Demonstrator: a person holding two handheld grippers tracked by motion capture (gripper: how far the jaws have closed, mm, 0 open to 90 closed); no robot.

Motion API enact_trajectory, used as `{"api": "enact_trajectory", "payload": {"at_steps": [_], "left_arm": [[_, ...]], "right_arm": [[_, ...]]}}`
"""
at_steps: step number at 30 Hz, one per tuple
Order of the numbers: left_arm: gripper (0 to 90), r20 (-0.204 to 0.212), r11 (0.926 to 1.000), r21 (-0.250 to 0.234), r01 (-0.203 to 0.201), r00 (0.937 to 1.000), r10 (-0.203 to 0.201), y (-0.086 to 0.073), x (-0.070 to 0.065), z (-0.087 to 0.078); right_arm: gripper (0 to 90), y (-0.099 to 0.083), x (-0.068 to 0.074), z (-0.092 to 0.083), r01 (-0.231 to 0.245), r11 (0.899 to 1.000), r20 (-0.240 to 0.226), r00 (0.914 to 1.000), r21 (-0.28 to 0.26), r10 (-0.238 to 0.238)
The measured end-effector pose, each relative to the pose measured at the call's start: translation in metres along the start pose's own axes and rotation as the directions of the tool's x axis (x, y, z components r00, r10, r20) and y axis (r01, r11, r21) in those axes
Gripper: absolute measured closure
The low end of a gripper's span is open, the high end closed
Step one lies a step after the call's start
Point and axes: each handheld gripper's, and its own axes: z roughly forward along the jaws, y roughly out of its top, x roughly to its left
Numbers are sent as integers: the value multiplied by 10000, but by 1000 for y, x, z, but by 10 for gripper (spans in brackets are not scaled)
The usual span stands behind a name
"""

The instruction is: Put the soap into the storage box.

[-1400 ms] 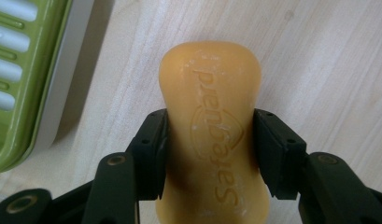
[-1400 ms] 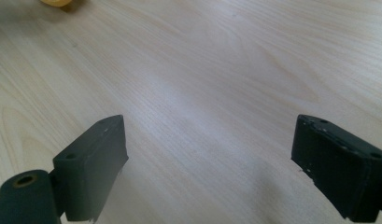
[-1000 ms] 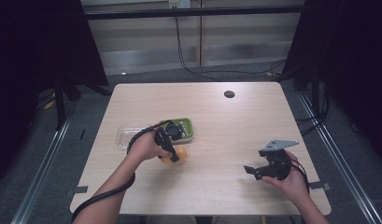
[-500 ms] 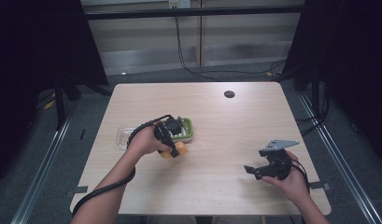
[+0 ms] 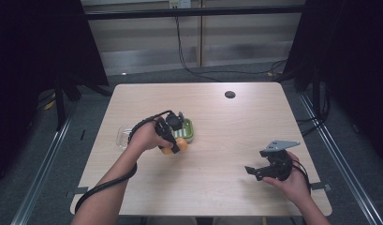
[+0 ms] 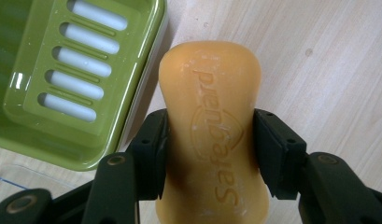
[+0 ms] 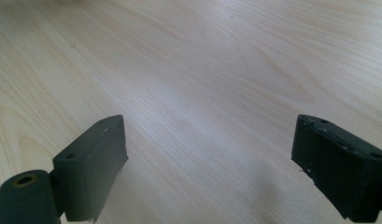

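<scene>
The left claw (image 6: 209, 140) is pinching an orange soap bar (image 6: 212, 126) across its narrowed waist, 1 pad on each long side, with the embossed face up. The bar sits just right of the green soap dish (image 6: 62, 70), near its rim — whether it rests on the worktop (image 5: 217, 117) or hangs just above it, I cannot tell. In the high view the left claw (image 5: 173, 138) and the bar (image 5: 173, 146) sit at the near edge of the dish (image 5: 189, 130), left of centre. The right claw (image 7: 207, 163) is spread wide over bare wood with nothing between its pads, well to the right. The soap looks stiff, fairly light and likely slick — the waist seems the safest hold, since the flared ends should stop it sliding out.
</scene>
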Motion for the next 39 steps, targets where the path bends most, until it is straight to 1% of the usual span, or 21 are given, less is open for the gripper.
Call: {"api": "enact_trajectory", "payload": {"at_steps": [1, 5, 7, 9, 10, 11, 12, 13, 15, 18, 19, 20, 23, 24, 29, 30, 33, 34, 36, 37, 39], "left_arm": [[490, 158, 10000, 87, 48, 9999, -49, 0, 0, -1], [490, -50, 10000, -48, 68, 10000, -68, 1, 1, -2], [490, 58, 10000, 53, 70, 10000, -70, 2, 3, -4], [490, -115, 10000, -71, -9, 9999, 8, 3, 4, -5], [490, -118, 9999, -130, 80, 9999, -82, 3, 4, -5], [490, 49, 9999, -15, 105, 9999, -105, 4, 5, -7], [490, -141, 10000, -86, 26, 9999, -28, 4, 5, -7], [490, -156, 9999, -126, 21, 9999, -23, 4, 6, -7], [490, -125, 9997, -171, 170, 9998, -172, 4, 6, -8], [490, -159, 9999, -78, 65, 9999, -66, 6, 9, -9], [489, -128, 9999, -86, 137, 9998, -138, 6, 9, -10], [490, -49, 10000, -18, 57, 10000, -57, 7, 10, -10], [490, -177, 9997, -167, 202, 9996, -205, 7, 11, -10], [490, -218, 9998, -156, 99, 9997, -102, 8, 12, -11], [489, -111, 9998, -112, 141, 9998, -142, 9, 15, -14], [490, -219, 9995, -233, 190, 9996, -195, 9, 15, -14], [490, -256, 9997, -182, 157, 9995, -162, 10, 16, -15], [490, -167, 10000, -31, 53, 9998, -53, 11, 18, -16], [490, -204, 9996, -177, 232, 9995, -235, 11, 18, -15], [490, -101, 10000, -3, 62, 9999, -62, 12, 20, -17], [489, -213, 9997, -153, 214, 9995, -218, 12, 19, -15]], "right_arm": [[98, 0, 0, 0, 2, 10000, 5, 10000, 9, -2], [98, 0, 1, 0, 7, 10000, -36, 10000, 25, -7], [98, 0, 1, 0, 70, 10000, -37, 10000, 21, -70], [98, 0, 1, 1, 101, 9999, -57, 9999, 25, -101], [98, 0, 1, 1, 85, 10000, -45, 10000, -4, -86], [98, 0, 1, 1, 80, 10000, -60, 9999, 4, -80], [98, 0, 1, 1, 65, 10000, -56, 10000, 4, -65], [98, 0, 1, 1, 113, 9999, -38, 9999, 20, -113], [98, 0, 1, 0, 138, 9999, -29, 9999, -1, -138], [98, 0, 1, 0, 102, 9999, -15, 9999, 16, -102], [98, 0, 1, 0, 105, 9999, -3, 9999, 9, -105], [98, 0, 1, 0, 100, 10000, 6, 10000, -6, -100], [98, 0, 1, 0, 128, 9999, 6, 9999, -19, -128], [98, 0, 1, 0, 133, 9999, -2, 9999, -14, -133], [98, 0, 0, 0, 109, 9999, -7, 9999, 9, -109], [98, 0, 1, 0, 87, 10000, -13, 10000, 24, -87], [98, 0, 0, 0, 117, 9999, -14, 9999, 25, -117], [98, 0, 1, 0, 93, 10000, -16, 10000, 34, -93], [98, 0, 0, 0, 122, 9999, 0, 9999, 12, -122], [98, 0, 0, 0, 144, 9999, 13, 9999, -20, -144], [98, 0, 0, 0, 157, 9999, -5, 9999, -4, -157]]}}
